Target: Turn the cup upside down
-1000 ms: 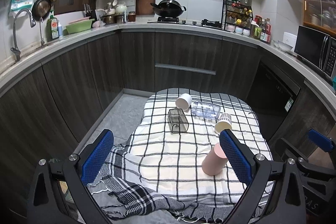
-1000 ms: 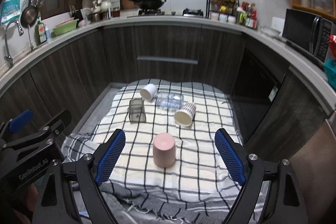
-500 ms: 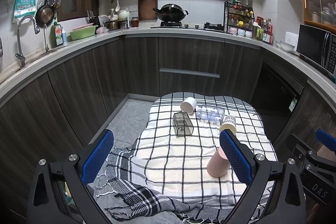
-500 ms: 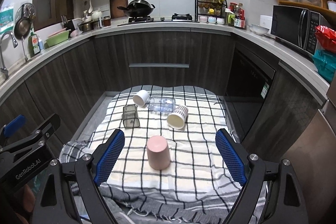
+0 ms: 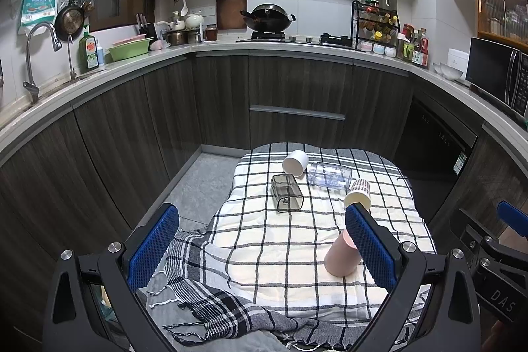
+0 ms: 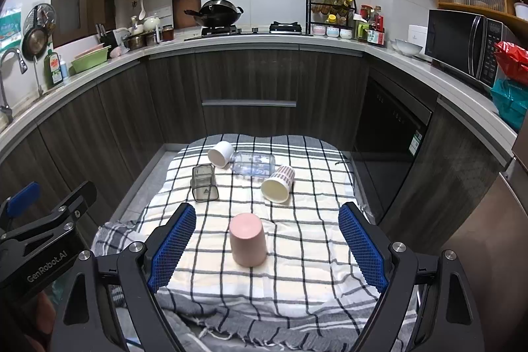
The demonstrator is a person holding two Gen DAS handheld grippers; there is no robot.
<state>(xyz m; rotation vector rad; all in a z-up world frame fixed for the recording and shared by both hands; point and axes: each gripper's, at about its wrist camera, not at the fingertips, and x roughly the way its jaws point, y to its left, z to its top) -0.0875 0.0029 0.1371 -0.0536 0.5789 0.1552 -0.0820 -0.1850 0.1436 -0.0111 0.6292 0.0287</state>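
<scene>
A pink cup (image 6: 248, 243) stands upside down on the checked cloth (image 6: 297, 253); in the left wrist view the pink cup (image 5: 340, 256) is partly behind the right finger. Farther back lie a striped paper cup (image 6: 278, 183), a white cup (image 6: 220, 153), a clear bottle (image 6: 253, 163) and a dark see-through cup (image 6: 203, 182), all on their sides. My right gripper (image 6: 266, 249) is open and empty, held back above the near edge. My left gripper (image 5: 262, 246) is open and empty, to the left.
The cloth covers a low table in a U-shaped kitchen with dark cabinets (image 5: 290, 94) on three sides. A grey fringed cloth (image 5: 211, 296) hangs over the near left edge. The left gripper's body (image 6: 43, 249) shows at the right wrist view's left side.
Both grippers have drawn back and risen from the table, so the cups look smaller and farther away. The pink cup stays upside down in place.
</scene>
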